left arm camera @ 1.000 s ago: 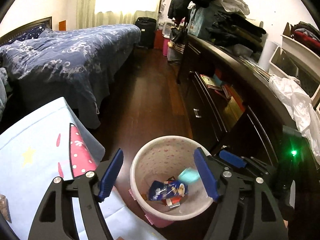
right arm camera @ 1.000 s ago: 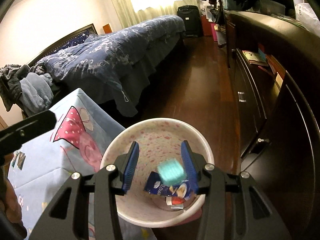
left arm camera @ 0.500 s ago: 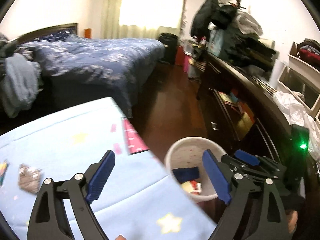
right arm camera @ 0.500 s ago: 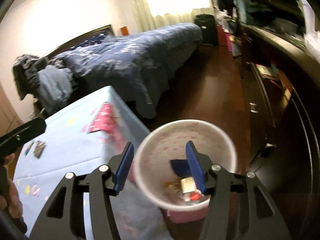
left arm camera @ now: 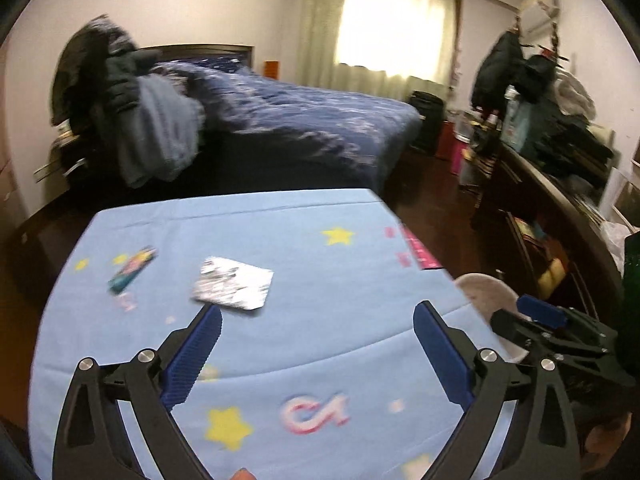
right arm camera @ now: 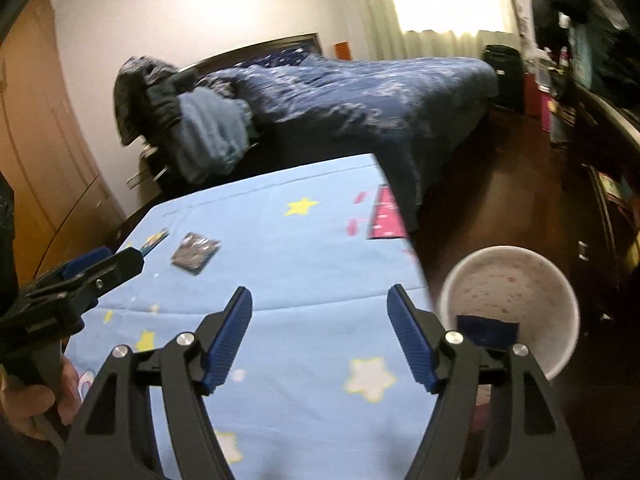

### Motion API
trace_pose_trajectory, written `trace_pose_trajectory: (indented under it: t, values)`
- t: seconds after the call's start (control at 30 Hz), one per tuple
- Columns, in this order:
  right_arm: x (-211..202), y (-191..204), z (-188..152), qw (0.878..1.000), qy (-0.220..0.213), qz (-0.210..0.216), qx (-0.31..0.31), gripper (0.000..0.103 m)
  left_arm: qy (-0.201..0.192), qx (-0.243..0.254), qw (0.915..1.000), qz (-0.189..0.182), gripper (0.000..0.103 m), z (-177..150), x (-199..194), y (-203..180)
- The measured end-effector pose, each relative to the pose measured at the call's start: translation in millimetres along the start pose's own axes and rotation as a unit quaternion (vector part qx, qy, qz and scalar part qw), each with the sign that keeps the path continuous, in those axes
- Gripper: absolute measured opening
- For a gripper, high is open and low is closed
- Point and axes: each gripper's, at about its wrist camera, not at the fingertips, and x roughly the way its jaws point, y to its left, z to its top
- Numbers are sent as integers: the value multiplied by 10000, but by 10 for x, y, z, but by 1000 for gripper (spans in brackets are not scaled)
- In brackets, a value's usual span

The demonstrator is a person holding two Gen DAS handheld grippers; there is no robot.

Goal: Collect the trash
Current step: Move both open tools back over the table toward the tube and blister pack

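Observation:
A silver foil wrapper and a small colourful wrapper lie on the light blue star-print tablecloth. Both show in the right wrist view, the foil one and the colourful one. My left gripper is open and empty above the table, the foil wrapper just beyond its left finger. My right gripper is open and empty over the table's right part. The white speckled trash bin stands on the floor right of the table, with a dark blue wrapper inside.
A bed with a dark blue cover stands behind the table, clothes piled at its head. A dark dresser with heaped clothes runs along the right wall. Dark wood floor lies between bed and dresser.
Both grippers have swung left from over the bin to over the table. A teal piece dropped from the right gripper into the bin. The two wrappers on the cloth have come into view.

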Motion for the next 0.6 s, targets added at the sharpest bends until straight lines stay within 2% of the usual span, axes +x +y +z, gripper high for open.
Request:
trace_pose_trajectory:
  t: [0.4, 0.6]
  values:
    - [202, 599, 4, 9983, 314, 225, -439, 72, -167, -503, 9957, 762, 97, -186, -242, 760]
    - [313, 866, 16, 9963, 411, 337, -670, 75, -176, -673, 9926, 993, 97, -242, -270, 1042]
